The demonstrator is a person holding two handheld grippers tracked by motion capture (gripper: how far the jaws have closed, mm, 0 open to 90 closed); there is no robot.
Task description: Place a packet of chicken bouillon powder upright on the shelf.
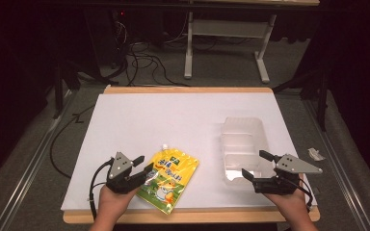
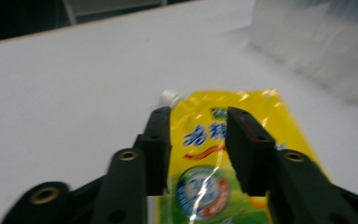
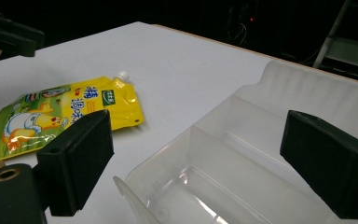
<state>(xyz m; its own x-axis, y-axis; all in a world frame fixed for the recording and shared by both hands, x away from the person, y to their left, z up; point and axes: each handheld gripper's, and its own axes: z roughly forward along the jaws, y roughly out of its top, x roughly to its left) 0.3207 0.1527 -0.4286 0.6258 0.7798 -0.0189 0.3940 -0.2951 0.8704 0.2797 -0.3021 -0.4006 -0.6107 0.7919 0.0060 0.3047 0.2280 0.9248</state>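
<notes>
Evidently set on lifting it, the left claw [image 2: 198, 149] straddled the yellow spouted pouch [image 2: 223, 154] lying flat on the bench [image 1: 173, 120], jaws half-closed, contact unclear. The right claw [image 1: 259, 168] waited spread over the clear divided bin [image 1: 241, 142].

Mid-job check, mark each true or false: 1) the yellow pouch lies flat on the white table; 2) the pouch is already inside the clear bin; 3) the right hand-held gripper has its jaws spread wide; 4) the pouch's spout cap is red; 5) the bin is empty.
1) True: the yellow pouch lies flat on the white table.
2) False: it lies left of the clear bin.
3) True: the right hand-held gripper is open by the bin.
4) False: the spout cap is white.
5) True.
</notes>
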